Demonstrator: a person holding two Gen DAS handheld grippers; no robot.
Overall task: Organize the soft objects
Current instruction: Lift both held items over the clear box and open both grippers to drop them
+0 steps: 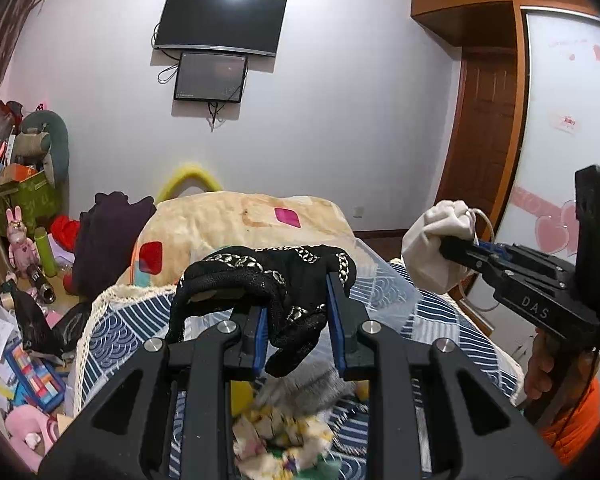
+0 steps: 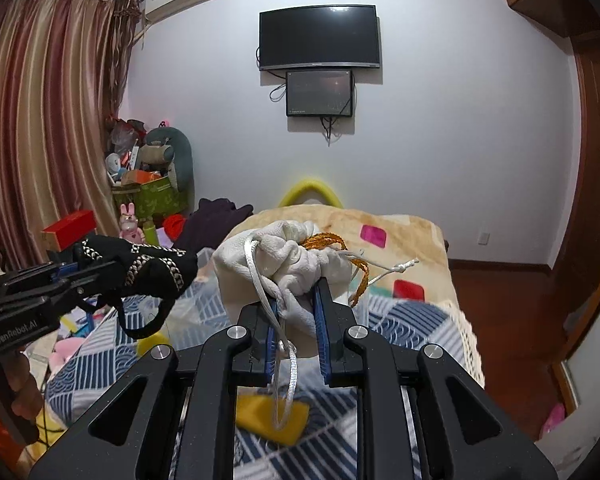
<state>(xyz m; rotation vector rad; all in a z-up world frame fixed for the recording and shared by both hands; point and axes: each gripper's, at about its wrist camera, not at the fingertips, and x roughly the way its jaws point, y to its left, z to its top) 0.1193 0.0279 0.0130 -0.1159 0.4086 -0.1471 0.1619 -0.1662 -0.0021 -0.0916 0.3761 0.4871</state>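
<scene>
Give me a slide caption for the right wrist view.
Right gripper holds a white pouch above the bed.

White wall (image 2: 440, 120), mounted television (image 2: 319, 36), striped curtains (image 2: 44, 112)

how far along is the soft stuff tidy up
Nothing looks put away yet. In hand: the left claw is shut on a black glove, the right claw on a white drawstring pouch, both lifted above the bed. Left: a yellow cloth and a floral fabric heap lie on the bedspread below.
</scene>
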